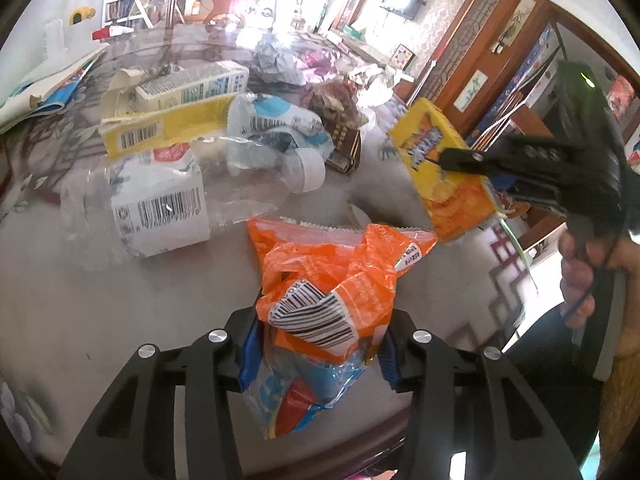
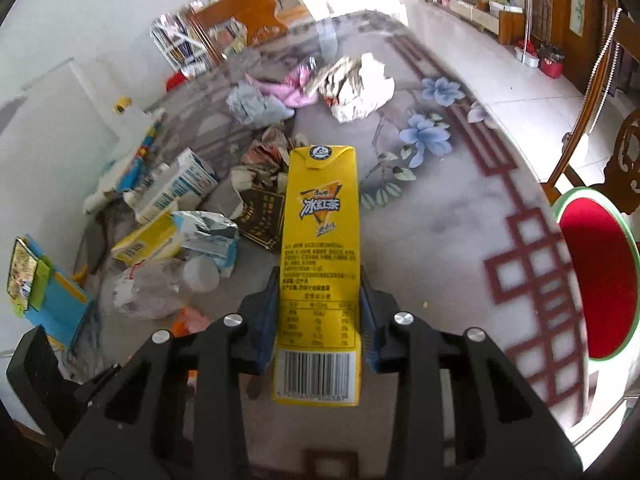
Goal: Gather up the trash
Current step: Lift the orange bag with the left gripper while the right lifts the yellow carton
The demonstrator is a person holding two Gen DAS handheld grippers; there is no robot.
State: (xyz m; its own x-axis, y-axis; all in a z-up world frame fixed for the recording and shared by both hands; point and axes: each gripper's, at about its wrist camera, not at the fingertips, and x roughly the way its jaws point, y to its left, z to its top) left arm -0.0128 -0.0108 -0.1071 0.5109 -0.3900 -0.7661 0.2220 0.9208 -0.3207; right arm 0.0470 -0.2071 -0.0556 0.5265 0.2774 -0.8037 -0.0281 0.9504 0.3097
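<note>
Nearest the lens, the left hand-held gripper was clamped on crumpled orange and blue snack wrappers, lifted off the worktop for carrying away. Rightward, the right hand-held gripper squeezed a yellow tea carton by its sides. Farther left lay bottles, cartons and crumpled paper, uncollected.

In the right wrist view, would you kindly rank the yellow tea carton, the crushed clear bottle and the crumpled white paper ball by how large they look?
1. Yellow tea carton, largest, though it is held close to the camera, which inflates it.
2. Crushed clear bottle and crumpled white paper ball look alike in size; the paper lies farther off, so I will not rank them.
</note>
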